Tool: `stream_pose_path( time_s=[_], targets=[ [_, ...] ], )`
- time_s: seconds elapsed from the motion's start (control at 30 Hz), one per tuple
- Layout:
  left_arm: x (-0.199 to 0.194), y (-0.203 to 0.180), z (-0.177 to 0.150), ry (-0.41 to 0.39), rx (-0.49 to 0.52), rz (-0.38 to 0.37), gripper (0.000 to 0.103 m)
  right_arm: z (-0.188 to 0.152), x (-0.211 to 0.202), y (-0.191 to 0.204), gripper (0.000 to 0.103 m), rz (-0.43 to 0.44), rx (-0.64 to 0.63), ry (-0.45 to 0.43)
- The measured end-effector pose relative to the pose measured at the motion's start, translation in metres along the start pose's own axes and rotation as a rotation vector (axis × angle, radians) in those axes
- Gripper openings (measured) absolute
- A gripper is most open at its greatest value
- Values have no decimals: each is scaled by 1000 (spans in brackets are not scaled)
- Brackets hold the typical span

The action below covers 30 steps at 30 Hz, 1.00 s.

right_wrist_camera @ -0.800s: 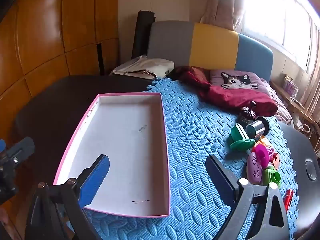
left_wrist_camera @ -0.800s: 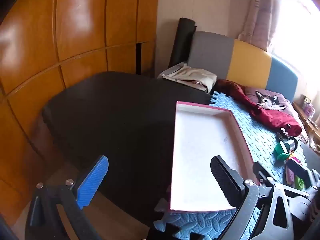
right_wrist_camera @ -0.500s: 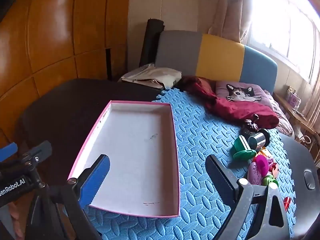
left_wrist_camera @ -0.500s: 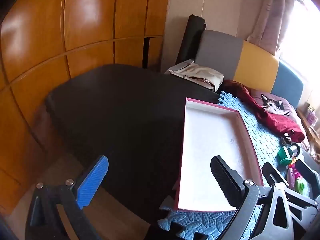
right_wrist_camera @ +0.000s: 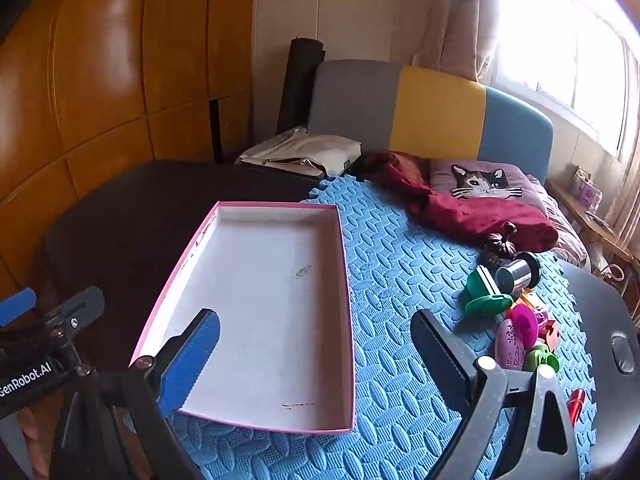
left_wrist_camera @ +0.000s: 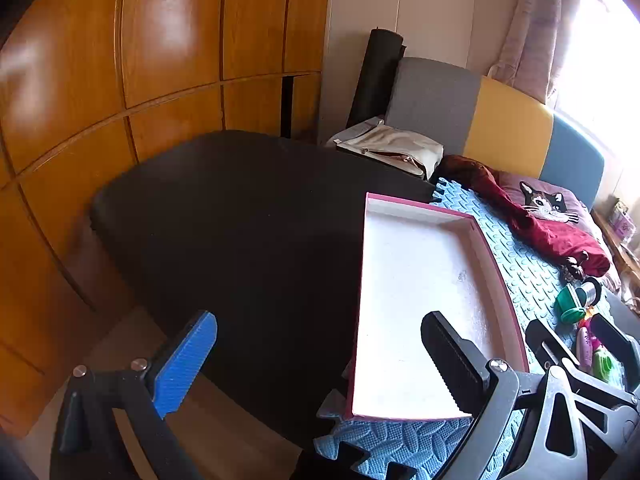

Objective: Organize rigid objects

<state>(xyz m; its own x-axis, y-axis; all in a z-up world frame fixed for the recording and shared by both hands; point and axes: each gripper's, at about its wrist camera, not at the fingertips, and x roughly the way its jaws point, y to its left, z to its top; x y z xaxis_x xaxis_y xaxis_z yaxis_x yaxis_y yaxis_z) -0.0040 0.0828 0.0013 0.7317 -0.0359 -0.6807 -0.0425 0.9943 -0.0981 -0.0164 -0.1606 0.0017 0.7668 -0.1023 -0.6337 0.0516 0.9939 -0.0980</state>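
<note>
Both grippers — left gripper (left_wrist_camera: 320, 360), right gripper (right_wrist_camera: 316, 352) — gape (nothing held) over pink tray (right_wrist_camera: 346, 280).

Pink-rimmed white tray (right_wrist_camera: 264, 304) flat on blue mat; toy cluster (right_wrist_camera: 516, 316) well right of it.

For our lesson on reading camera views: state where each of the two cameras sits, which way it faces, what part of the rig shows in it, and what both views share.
Left wrist: on the left gripper, open, facing the dark table and pink-rimmed tray; the right gripper shows at its right edge.
Right wrist: on the right gripper, open, facing the tray, blue foam mat and toy pile; the left gripper shows at its left edge.
Shared: tray, mat, toys, cat pillow.
</note>
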Motion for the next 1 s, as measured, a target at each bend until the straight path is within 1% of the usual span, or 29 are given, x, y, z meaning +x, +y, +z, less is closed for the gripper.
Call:
stream_pose_path(
  time_s=[0.07,0.13,0.17,0.3,0.6,0.73,0.83,0.93,1.0],
  targets=[
    [1,-5,-1,-3,1,8,103,0,0,-1,98,2,7,5],
    [2,-22,-7,-6,-3,22,103,0,1,-2,98,0,10,7],
    [1,-39,-12,-9,-9,34,103,0,1,-3,98,0,12,7],
    [3,-58,-18,-11,-12,46,103,0,1,-6,98,-1,18,7],
    [3,-69,-20,-15,10,42,103,-2,2,-10,98,-7,30,15],
    [3,-79,-20,-17,52,45,103,-5,3,-18,98,-9,40,22],
    [3,-92,-18,-21,103,46,103,-7,3,-27,98,-15,50,35],
    [-3,-107,-17,-53,169,52,103,-12,5,-40,98,-19,47,54],
    [-6,-115,-17,-75,211,57,103,-14,5,-51,98,-40,52,56]
  ],
)
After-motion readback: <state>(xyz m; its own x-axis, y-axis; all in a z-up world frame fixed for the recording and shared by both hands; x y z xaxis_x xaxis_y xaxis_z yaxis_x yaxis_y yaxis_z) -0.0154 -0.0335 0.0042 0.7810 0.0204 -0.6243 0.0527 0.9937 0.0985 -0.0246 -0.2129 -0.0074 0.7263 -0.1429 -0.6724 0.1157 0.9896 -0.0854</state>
